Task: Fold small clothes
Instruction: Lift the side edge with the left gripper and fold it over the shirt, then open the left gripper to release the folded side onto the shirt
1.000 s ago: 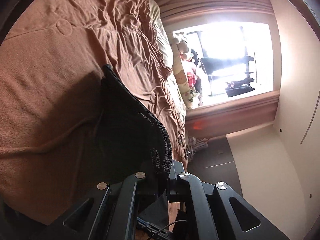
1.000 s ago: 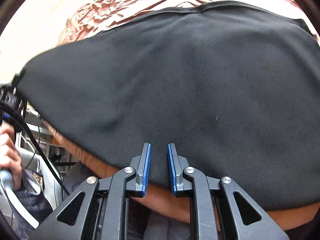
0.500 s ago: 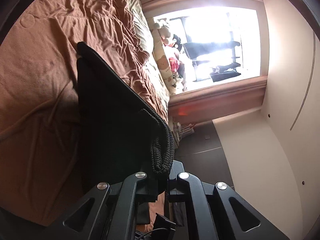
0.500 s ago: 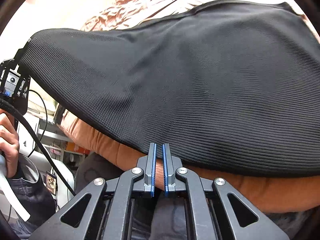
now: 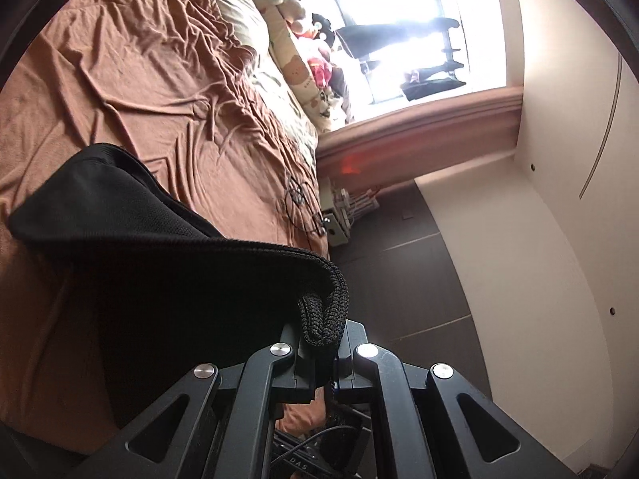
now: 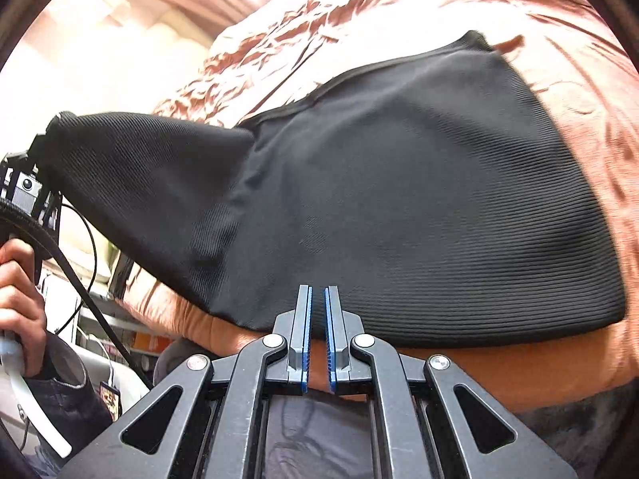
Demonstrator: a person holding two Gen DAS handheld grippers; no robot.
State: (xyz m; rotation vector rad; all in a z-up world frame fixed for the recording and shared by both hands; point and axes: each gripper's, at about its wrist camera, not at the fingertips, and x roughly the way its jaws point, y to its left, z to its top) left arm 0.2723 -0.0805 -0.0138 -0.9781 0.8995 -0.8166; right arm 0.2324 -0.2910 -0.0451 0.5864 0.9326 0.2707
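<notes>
one black garment corner pinched in left tongs above bed.

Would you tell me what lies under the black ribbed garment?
Under the black ribbed garment the rumpled brown bedsheet shows along its edges; whatever lies beneath its middle is covered.

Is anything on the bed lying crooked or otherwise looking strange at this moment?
Yes. The black garment is not flat: the left gripper pinches one bunched corner and holds it up off the brown bedsheet, so that side hangs like a tent. The right gripper is shut at the near hem.
</notes>
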